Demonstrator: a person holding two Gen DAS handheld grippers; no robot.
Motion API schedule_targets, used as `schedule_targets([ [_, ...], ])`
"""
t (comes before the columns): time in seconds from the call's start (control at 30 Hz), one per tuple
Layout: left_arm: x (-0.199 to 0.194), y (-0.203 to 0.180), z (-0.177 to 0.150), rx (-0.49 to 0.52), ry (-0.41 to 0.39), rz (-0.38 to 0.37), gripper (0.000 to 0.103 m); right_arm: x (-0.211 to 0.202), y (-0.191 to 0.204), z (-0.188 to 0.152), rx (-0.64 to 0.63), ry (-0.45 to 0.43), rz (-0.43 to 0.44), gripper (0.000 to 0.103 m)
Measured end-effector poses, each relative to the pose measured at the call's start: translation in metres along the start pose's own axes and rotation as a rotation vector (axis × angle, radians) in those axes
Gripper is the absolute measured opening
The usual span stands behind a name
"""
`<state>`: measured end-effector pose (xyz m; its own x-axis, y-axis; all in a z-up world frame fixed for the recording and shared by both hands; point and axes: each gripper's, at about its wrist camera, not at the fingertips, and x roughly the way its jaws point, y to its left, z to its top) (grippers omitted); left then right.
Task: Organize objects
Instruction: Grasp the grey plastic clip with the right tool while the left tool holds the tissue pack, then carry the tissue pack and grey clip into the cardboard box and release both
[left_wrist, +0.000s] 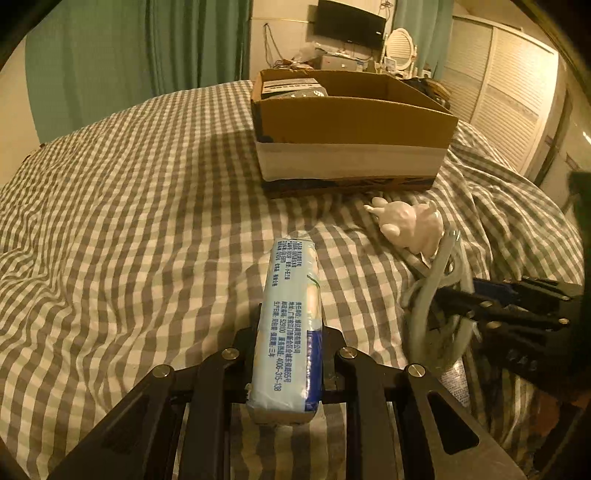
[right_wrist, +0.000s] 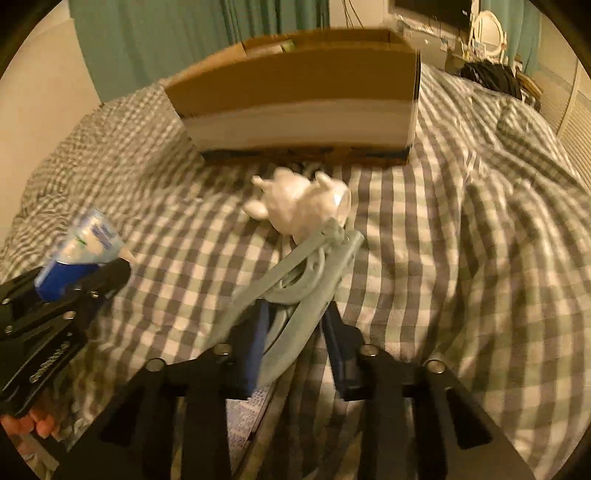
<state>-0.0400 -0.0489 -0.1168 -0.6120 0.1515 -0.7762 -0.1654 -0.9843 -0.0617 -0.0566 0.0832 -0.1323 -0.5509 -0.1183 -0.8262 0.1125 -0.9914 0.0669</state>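
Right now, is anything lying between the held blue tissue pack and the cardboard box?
Nothing visible: only checked bedding separates the blue-and-white tissue pack from the brown cardboard box. The white figurine lies off to the right.

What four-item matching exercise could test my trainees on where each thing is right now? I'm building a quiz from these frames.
Things:
1. tissue pack
2. grey hanger bundle
3. white figurine
4. cardboard box

States:
A. lying loose on the checked bedspread
B. clamped in the left gripper
C. standing open at the far side of the bed
D. clamped in the right gripper

Pairs: 1-B, 2-D, 3-A, 4-C
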Motion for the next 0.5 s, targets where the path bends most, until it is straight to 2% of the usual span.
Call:
schedule_targets([
  [0.1,-0.007,0.000,0.001,-0.011,-0.005,0.012,0.019,-0.023,-0.001,0.005,-0.007,-0.061,0.017,0.011],
  [0.3,-0.025,-0.005,0.015,-0.032,-0.044,0.012,0.019,-0.053,0.005,0.017,-0.053,-0.136,0.047,0.010],
  [0.5,-0.040,-0.014,0.048,0.017,-0.101,0.041,0.019,-0.074,-0.003,0.043,-0.074,-0.191,0.060,0.010],
])
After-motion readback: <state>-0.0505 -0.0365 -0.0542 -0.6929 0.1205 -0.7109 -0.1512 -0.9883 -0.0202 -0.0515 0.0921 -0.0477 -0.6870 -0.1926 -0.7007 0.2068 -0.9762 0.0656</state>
